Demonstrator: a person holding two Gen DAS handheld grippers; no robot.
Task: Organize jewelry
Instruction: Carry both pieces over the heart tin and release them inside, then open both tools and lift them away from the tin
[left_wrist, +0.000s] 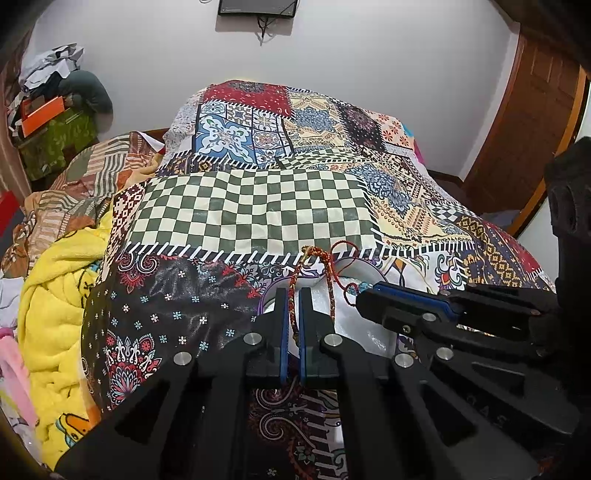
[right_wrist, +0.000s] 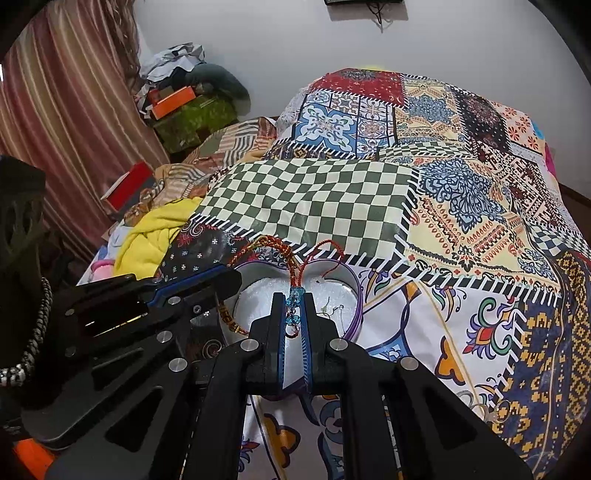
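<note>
Both hand-held grippers clamp one braided bracelet (left_wrist: 292, 295) over the heart-shaped box (right_wrist: 334, 273) on the bed: left (left_wrist: 292, 314), right (right_wrist: 293, 317). It is not yet laid inside.

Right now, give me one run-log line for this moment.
left hand-held gripper: shut on braided red-gold cord bracelet | right hand-held gripper: shut on its blue-beaded end | both over purple-rimmed heart-shaped box

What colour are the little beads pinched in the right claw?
Light blue, see-through beads, strung on the red braided bracelet. The right wrist view shows them best.
</note>
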